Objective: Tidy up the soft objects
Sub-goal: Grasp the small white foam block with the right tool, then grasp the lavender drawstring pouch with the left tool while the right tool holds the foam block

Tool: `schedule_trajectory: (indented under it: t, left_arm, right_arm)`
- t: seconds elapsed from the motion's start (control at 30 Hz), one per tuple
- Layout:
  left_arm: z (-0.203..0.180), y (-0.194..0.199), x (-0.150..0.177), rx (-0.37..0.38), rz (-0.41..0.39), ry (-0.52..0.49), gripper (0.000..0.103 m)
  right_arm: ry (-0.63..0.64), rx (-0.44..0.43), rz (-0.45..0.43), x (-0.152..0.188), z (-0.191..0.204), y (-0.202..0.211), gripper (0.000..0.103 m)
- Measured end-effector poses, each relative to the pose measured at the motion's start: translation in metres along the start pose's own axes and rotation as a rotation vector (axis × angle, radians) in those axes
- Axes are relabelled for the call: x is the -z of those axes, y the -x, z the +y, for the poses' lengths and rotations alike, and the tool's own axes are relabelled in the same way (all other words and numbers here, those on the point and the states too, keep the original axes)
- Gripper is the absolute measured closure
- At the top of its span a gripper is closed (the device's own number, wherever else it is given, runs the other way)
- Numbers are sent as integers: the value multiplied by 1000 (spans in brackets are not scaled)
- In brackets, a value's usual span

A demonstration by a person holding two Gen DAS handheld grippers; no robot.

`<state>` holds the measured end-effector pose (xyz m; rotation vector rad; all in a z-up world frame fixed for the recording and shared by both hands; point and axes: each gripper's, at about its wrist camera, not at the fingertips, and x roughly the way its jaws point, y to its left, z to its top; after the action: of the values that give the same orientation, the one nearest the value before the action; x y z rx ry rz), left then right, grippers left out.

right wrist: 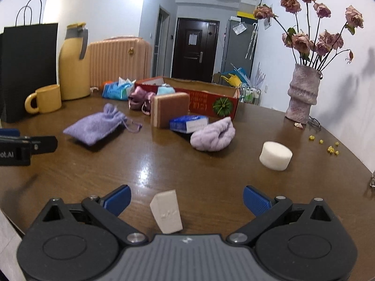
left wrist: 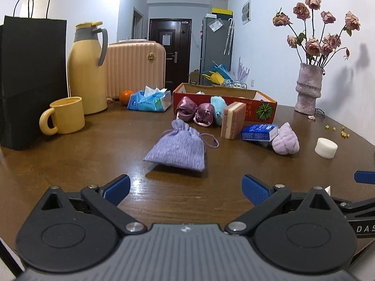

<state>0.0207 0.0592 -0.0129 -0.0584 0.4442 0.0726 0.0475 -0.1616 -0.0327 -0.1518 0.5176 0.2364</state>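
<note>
A lilac drawstring pouch [left wrist: 178,146] [right wrist: 96,126] lies on the brown table just ahead of my open left gripper [left wrist: 186,188]. Behind it stand two satin scrunchies [left wrist: 194,112], a blue plush [left wrist: 218,109] and a pink sponge [left wrist: 233,120] [right wrist: 170,110], all in front of the red cardboard box [left wrist: 248,107] [right wrist: 206,103]. A lilac knitted piece [left wrist: 286,141] [right wrist: 213,135] and a white foam cylinder [right wrist: 276,155] [left wrist: 326,147] lie to the right. My right gripper [right wrist: 187,197] is open, with a white foam wedge [right wrist: 166,212] lying between its fingers, not gripped.
A black paper bag [left wrist: 30,77], yellow mug [left wrist: 63,116], yellow thermos [left wrist: 88,68] and pink case [left wrist: 136,68] line the left back. A tissue pack [left wrist: 150,100], an orange [left wrist: 126,96], a blue carton [left wrist: 259,132] and a vase of dried roses [right wrist: 303,93] also stand on the table.
</note>
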Motion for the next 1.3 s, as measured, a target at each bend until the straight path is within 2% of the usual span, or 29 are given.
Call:
schedule_trajectory:
  t: [0.1,0.17,0.3,0.4,0.47,0.5,0.67,0.9,1.03,1.17,1.3]
  left_arm:
    - [2,-1,1,4,2,4,0]
    - [3,-1,1,9,0,9,0]
    - [4,-4,1,23,0,13,0]
    - [4,-8,0,38,-3,12,0]
    - [6,-11,-2,55,-14,18,0]
    - [7,-12,-2,65,-19,23,0]
    - [16,-27,-10,126,-43,37,0]
    - [46,-56,-24,212,-53,126,0]
    - [58,-67,-30,259,-15,159,0]
    - [55,-70,-32,252,-10,130,0]
    - [48,-70,-34,216,0,85,0]
  right_arm:
    - [-8,-11,16,5,-1,-4,4]
    - [-12,-21,26,8,-2,-6,14]
    - [-6,-49,33,10,-1,-10,27]
    - [4,-84,56,11,2,-15,46]
    - [14,-103,71,10,5,-17,78]
    - [15,-117,81,10,5,-19,84]
    - [20,-103,77,-2,3,-17,85]
    - [87,61,162,-39,5,-27,85]
    - [113,130,163,-69,8,-32,85]
    - [121,111,131,-87,14,-42,85]
    - [99,56,111,-86,15,-62,85]
